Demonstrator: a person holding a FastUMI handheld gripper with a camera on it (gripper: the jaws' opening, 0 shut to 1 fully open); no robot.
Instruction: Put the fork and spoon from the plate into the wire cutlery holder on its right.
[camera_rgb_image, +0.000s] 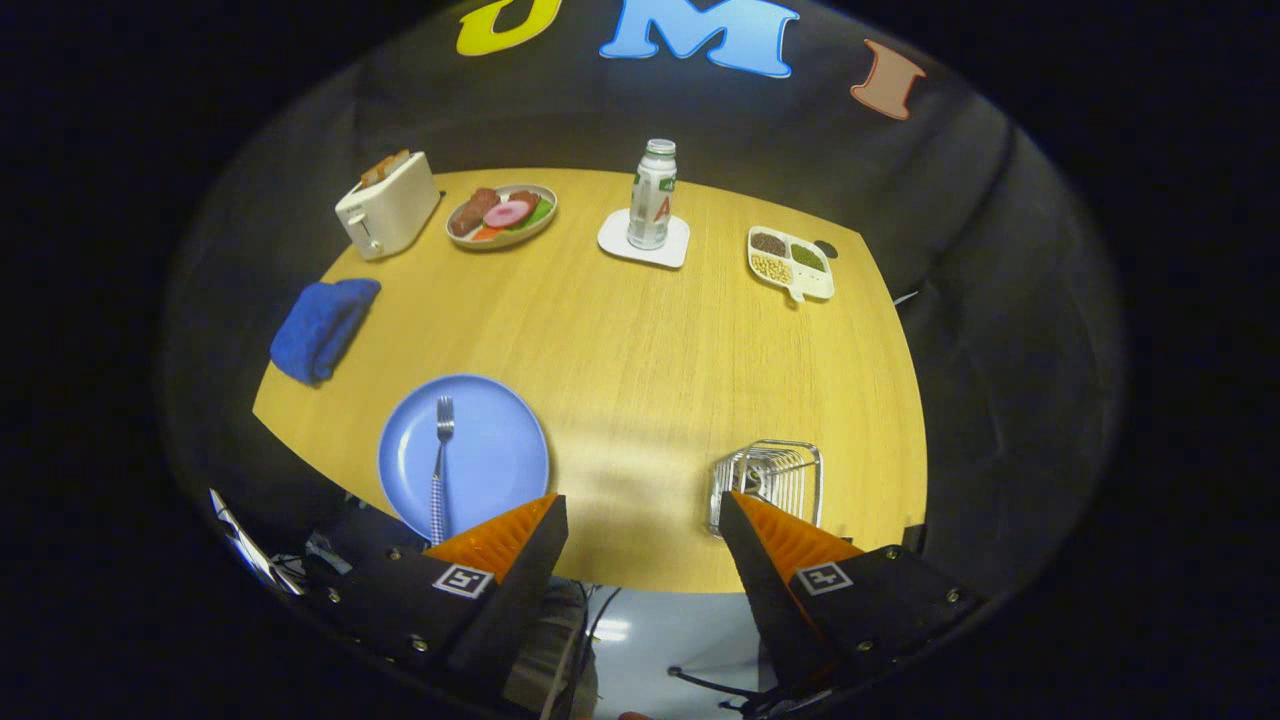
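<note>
The gripper (643, 515) hangs above the near edge of the wooden worktop (640, 340), its fingers spread wide with nothing between them. Each finger carries a small square black-and-white marker; no words on them can be read.

The blue plate (490, 450) lies just ahead of the left finger, which covers part of its near rim. On it a fork (441, 455) lies lengthwise, tines pointing away, with a checked handle. A spoon cannot be made out on the plate. The wire cutlery holder (770, 478) stands to the right of the plate, well apart from it, just ahead of the right finger, which hides its near side.

Farther back stand a white toaster (388, 205) with bread in its slots, a dish of food (502, 214), a bottle (652, 195) on a white coaster (645, 240), and a divided tray (790, 262) of grains. The bottle's label shows a large red letter, but the rest is too small to read. A blue cloth (322, 328) sits near the worktop's left edge.
</note>
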